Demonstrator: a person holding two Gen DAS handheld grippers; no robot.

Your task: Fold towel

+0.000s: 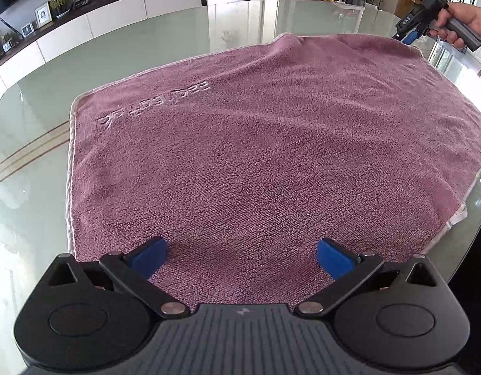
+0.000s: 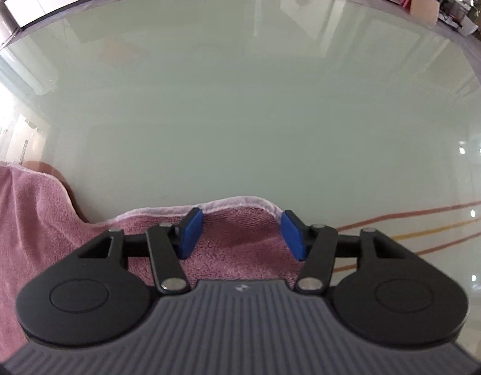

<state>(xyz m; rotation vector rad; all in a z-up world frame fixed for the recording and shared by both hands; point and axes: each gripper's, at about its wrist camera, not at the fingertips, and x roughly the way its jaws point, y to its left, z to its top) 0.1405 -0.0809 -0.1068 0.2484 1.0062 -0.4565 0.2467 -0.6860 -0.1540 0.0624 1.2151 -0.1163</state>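
Left gripper tilted steeply down over the near edge of the towel, jaws spread wide, nothing pinched. Right gripper pitched down at the towel's far right corner, jaws apart, white hem lying between the blue pads but not squeezed.

One pink towel, spread on the glass table; two grippers; one hand in view.

Left view only: whole towel, embossed lettering, hand on the right gripper's handle. Right view only: the corner close up, and a raised fold at left.
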